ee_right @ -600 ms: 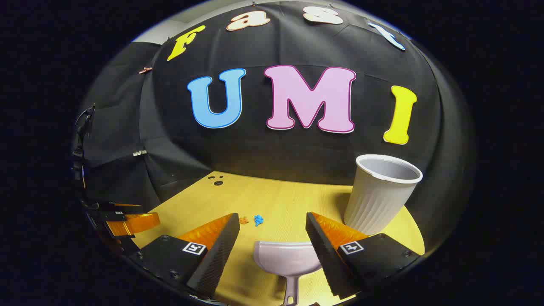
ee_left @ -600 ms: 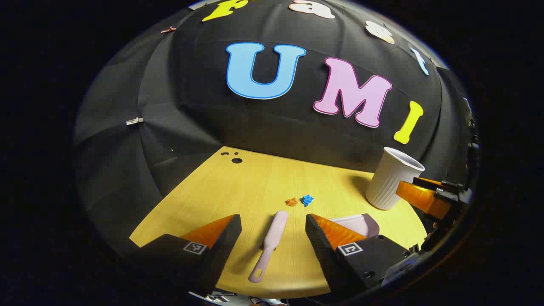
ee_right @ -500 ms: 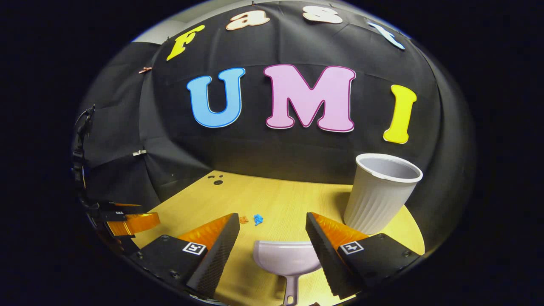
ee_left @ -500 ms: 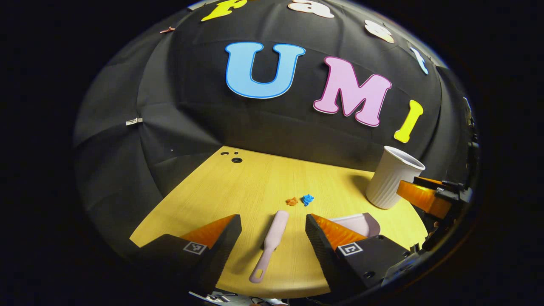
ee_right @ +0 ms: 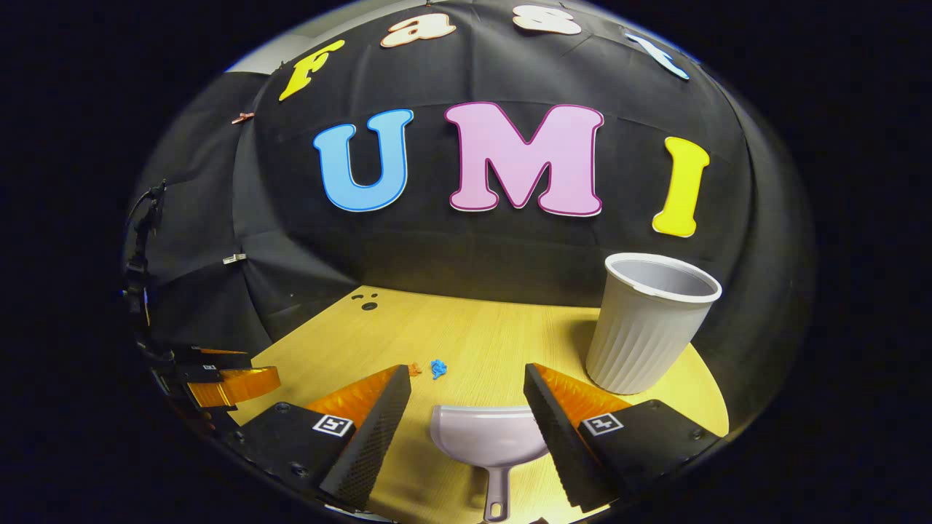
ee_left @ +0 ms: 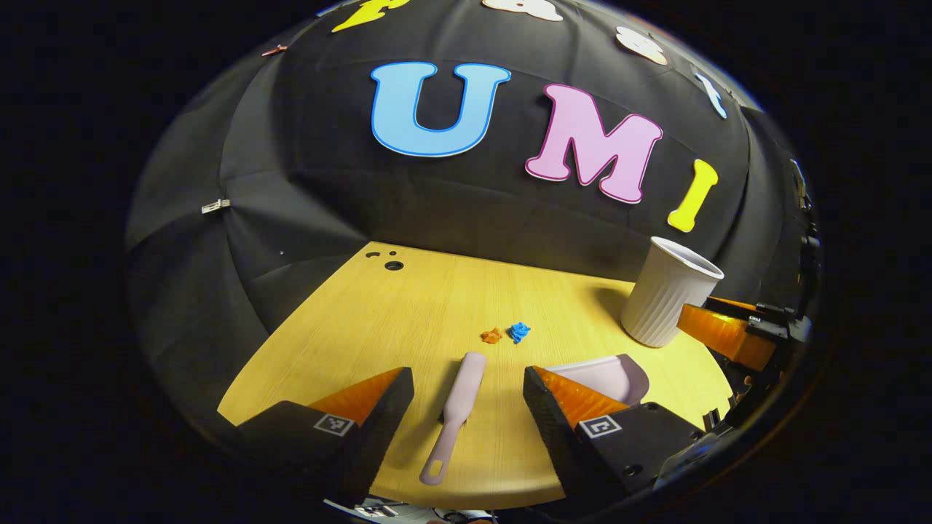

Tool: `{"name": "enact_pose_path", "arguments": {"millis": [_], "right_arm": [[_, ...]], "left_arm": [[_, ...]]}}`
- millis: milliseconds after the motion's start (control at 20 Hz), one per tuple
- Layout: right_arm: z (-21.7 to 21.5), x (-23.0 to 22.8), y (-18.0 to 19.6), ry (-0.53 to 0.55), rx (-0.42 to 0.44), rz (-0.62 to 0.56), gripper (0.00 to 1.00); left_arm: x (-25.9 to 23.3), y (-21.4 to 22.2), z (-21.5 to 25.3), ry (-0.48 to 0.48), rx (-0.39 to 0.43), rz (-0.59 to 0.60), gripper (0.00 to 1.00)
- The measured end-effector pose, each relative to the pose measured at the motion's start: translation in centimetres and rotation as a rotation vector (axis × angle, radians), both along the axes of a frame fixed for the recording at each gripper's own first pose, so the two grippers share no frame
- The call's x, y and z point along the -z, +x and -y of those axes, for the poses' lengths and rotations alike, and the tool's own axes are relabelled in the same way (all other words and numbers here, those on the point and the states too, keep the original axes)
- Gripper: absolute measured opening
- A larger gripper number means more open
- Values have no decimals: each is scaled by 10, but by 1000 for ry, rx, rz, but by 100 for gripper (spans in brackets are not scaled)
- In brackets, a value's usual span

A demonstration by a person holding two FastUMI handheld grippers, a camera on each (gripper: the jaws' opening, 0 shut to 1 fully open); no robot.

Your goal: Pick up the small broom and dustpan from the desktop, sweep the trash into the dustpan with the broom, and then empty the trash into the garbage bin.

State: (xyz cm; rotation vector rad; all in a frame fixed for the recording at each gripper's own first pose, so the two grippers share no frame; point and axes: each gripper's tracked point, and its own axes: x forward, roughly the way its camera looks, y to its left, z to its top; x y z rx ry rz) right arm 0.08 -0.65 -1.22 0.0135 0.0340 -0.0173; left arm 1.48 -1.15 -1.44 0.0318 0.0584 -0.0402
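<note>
My left claw (ee_left: pixel 467 407) is spread wide above the broom (ee_left: pixel 455 407), which lies flat on the table (ee_left: pixel 408 320). My right claw (ee_right: pixel 467 429) is spread too, over the dustpan (ee_right: pixel 486 441). Orange and blue scraps (ee_left: pixel 504 334) lie beyond; the bin (ee_right: pixel 644 322) stands upright, far right.

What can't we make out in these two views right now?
- Broom bristles: left gripper view, under its body.
- Dustpan handle: left gripper view, behind the left tongs' finger.
- Trash scraps: right gripper view, too small to identify; the orange one is partly behind a right tongs' finger.
- Bin contents: both views, wall blocks the inside.
</note>
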Motion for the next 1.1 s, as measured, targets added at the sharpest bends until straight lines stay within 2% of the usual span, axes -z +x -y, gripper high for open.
{"name": "enact_pose_path", "arguments": {"millis": [300, 600, 850, 950, 1100], "right_arm": [[7, 6, 1, 19, 16, -17, 98], [17, 18, -3, 38, 37, -48, 98], [36, 31, -15, 59, 87, -77, 98], [45, 35, -22, 67, 115, -85, 98], [54, 45, -32, 83, 149, -107, 97]], "left_arm": [[14, 13, -1, -4, 13, -68, 96], [31, 42, -7, 42, 26, -155, 96], [69, 74, -8, 88, 65, -315, 96], [89, 82, -6, 106, 90, -412, 96], [115, 97, -9, 165, 95, -506, 94]]}}
